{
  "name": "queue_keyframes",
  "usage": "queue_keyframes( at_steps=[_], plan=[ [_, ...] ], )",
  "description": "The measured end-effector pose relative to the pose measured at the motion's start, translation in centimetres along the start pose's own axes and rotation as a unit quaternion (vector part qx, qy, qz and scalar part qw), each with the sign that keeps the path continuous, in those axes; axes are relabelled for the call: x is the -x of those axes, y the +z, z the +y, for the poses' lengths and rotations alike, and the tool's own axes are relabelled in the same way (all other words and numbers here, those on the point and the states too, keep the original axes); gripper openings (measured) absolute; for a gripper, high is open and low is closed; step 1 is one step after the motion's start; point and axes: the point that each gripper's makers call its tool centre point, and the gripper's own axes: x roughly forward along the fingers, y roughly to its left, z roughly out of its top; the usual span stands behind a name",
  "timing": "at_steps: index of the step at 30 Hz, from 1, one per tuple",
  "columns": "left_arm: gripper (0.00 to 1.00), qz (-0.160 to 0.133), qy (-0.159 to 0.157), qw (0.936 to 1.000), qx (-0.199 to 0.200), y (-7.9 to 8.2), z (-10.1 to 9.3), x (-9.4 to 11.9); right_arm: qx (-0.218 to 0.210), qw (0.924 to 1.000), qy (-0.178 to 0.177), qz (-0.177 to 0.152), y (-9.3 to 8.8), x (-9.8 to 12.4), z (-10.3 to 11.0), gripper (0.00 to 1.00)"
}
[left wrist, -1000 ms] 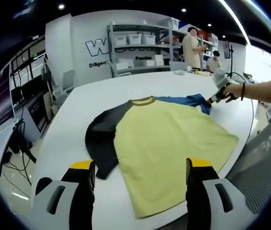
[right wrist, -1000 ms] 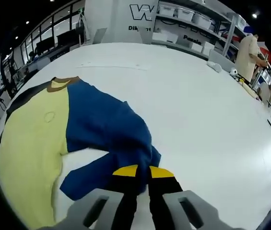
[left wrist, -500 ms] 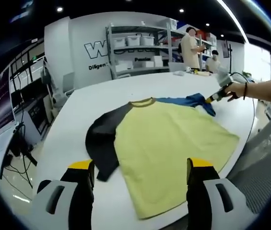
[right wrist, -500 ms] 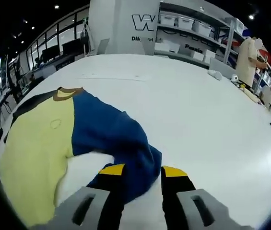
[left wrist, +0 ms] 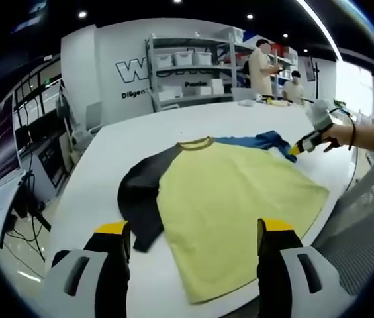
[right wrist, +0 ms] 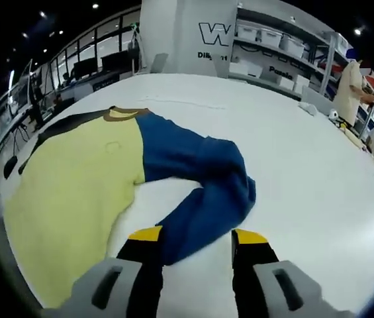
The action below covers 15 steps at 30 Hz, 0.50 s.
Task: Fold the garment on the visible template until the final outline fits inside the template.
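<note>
Your right gripper (right wrist: 192, 240) has its jaws spread, the blue sleeve (right wrist: 200, 179) lying loose between them. Your left gripper (left wrist: 193, 233) gapes wide above the yellow-bodied, dark-sleeved shirt (left wrist: 230, 199), spread flat on the white table (left wrist: 140, 132).

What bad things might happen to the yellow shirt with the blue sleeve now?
1. The blue sleeve lies bunched and looped between the open jaws of the right gripper; a fold made now might trap wrinkles.
2. The shirt's hem lies close to the white table's near edge, so a tug could slide it off.
3. The left gripper is open and holds nothing, so pulling with one side only may skew the shirt.
</note>
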Motion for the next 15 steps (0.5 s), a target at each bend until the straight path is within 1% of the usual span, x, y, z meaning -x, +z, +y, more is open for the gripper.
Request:
queue_keyframes(
  at_steps=[2, 3, 6, 8, 9, 11, 12, 13, 15],
  plan=[
    [0.80, 0.000, 0.000, 1.0000, -0.001, -0.1, 0.1, 0.0, -0.006, 1.0000, -0.005, 0.001, -0.2, 0.2, 0.1, 0.30],
    [0.80, 0.002, 0.003, 1.0000, -0.004, -0.1, 0.2, 0.0, -0.012, 0.9999, -0.007, -0.004, -0.2, 0.5, 0.3, 0.30],
    [0.80, 0.002, 0.002, 1.0000, -0.006, -0.1, 0.2, 0.0, -0.012, 0.9999, -0.005, -0.003, -0.5, 0.6, 1.0, 0.30],
    [0.80, -0.001, 0.000, 1.0000, -0.006, -0.1, 0.2, 0.0, 0.000, 1.0000, 0.000, -0.001, -0.6, 0.4, 1.4, 0.31],
    [0.80, -0.001, 0.000, 1.0000, -0.006, 0.0, 0.2, 0.0, 0.014, 0.9999, 0.001, 0.003, -0.9, 0.2, 1.6, 0.30],
    [0.79, -0.001, 0.001, 1.0000, -0.005, 0.0, 0.1, 0.0, 0.031, 0.9995, -0.003, 0.008, -1.2, -0.2, 1.6, 0.30],
    [0.79, -0.002, 0.002, 1.0000, -0.006, 0.0, 0.1, 0.1, 0.036, 0.9993, -0.004, -0.004, -0.6, -0.1, 1.7, 0.29],
    [0.79, -0.001, 0.002, 1.0000, -0.006, 0.0, 0.1, 0.1, 0.033, 0.9995, -0.002, -0.001, -0.7, -0.2, 2.0, 0.27],
    [0.79, 0.000, 0.003, 1.0000, -0.007, 0.1, 0.0, 0.2, 0.045, 0.9990, -0.003, -0.001, -0.5, -0.4, 2.0, 0.19]
  ],
)
